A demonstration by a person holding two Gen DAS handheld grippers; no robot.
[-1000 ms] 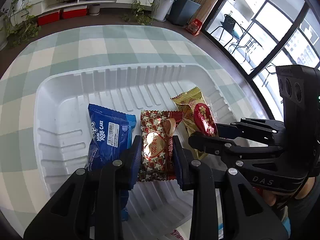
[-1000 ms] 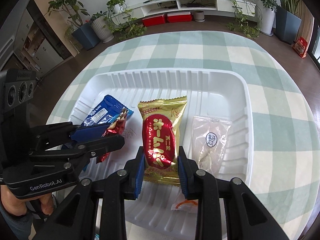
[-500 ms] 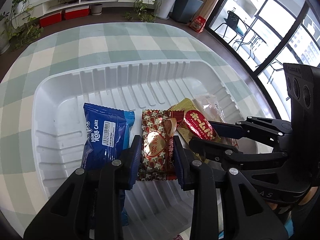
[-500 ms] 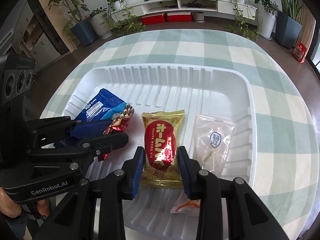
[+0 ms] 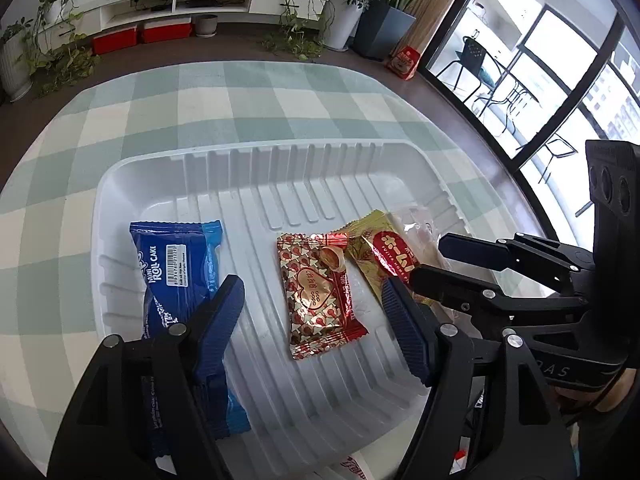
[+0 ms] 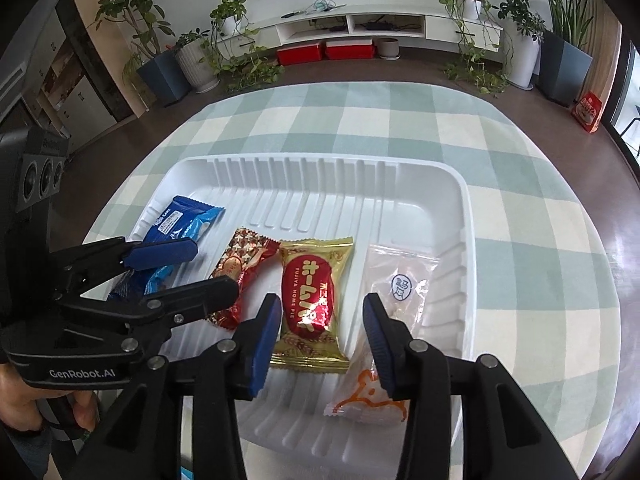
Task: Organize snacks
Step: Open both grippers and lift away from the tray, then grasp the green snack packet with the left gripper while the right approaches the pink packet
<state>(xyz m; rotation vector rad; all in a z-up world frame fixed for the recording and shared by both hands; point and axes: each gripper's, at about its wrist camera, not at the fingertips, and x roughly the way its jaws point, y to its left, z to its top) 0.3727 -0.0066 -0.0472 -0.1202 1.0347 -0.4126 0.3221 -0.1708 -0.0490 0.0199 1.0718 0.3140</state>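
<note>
Snacks now lie four abreast in the white tray (image 6: 466, 216), since the left gripper (image 5: 312, 312) and right gripper (image 6: 322, 320) have just been opening, jaws clear of the heart-print packet (image 5: 316, 292) and gold pie packet (image 6: 310, 300), so both look placed.

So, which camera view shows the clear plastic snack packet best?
The right wrist view: the clear plastic snack packet lies almost whole in the white tray, only partly behind a finger. In the left wrist view just its top corner shows behind the right gripper.
</note>
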